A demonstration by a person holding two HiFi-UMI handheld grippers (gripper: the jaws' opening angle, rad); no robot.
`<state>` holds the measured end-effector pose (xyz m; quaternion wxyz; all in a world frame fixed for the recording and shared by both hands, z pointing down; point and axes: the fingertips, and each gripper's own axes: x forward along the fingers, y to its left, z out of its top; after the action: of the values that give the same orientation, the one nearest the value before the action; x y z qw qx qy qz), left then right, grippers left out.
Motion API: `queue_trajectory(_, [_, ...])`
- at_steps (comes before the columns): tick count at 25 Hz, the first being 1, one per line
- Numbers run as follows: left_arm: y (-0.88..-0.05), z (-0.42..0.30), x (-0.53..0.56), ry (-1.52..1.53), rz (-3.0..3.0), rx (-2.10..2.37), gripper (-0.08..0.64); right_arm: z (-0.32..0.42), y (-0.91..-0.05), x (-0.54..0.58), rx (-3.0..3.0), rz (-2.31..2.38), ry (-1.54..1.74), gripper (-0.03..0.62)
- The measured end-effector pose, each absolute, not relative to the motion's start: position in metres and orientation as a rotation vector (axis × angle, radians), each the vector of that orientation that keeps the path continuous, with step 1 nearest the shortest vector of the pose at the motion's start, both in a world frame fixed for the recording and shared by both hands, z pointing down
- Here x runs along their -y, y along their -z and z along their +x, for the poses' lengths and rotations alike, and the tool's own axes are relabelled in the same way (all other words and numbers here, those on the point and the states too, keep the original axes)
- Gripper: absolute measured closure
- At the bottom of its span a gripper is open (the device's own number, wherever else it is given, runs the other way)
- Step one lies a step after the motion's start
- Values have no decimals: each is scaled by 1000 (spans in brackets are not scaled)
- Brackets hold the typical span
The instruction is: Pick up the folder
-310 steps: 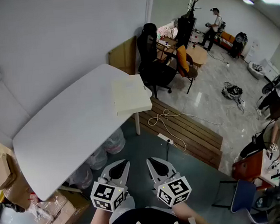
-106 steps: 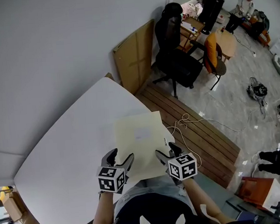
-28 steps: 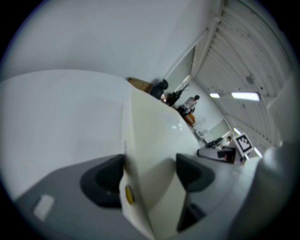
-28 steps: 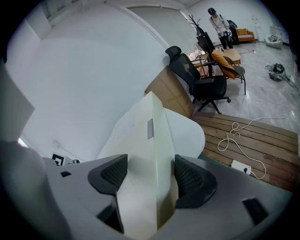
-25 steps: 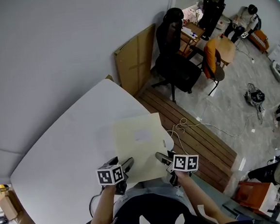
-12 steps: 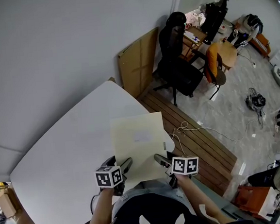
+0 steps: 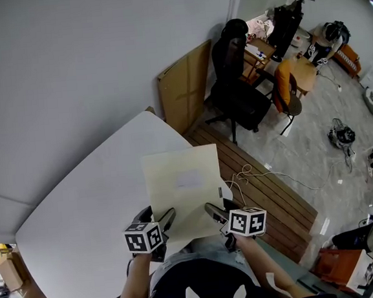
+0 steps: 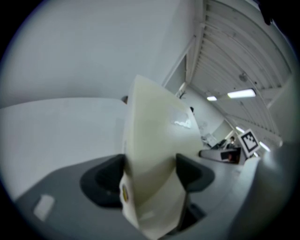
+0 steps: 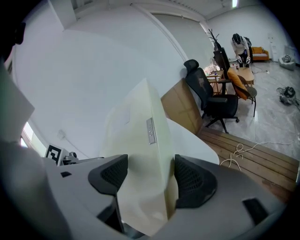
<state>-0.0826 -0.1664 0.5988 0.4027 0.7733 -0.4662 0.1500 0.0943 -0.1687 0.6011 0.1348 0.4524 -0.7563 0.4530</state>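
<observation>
Folder [image 7: 183, 184] now lifted off table [image 7: 80, 193] (tilted); left gripper [image 7: 159, 217], right gripper [image 7: 219, 210] clamping

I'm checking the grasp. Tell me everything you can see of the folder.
The folder is a pale cream, card-like rectangle, closed, with a faint lighter label on its cover and a small grey tab on one edge. It tilts up over the white table, and the left gripper and right gripper are each shut on its near edge.

Bright, even light (fisheye-warped, vignetted edges)
</observation>
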Motion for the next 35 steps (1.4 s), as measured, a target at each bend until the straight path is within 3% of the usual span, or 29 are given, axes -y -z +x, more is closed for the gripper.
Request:
queue_trajectory(13, [-551, -83, 174, -356, 2062, 1250, 225, 93, -555, 177, 2308, 1353, -1157, 298])
queue_trajectory(35, [-552, -88, 164, -361, 2063, 1245, 225, 85, -554, 162, 2253, 1366, -1062, 298])
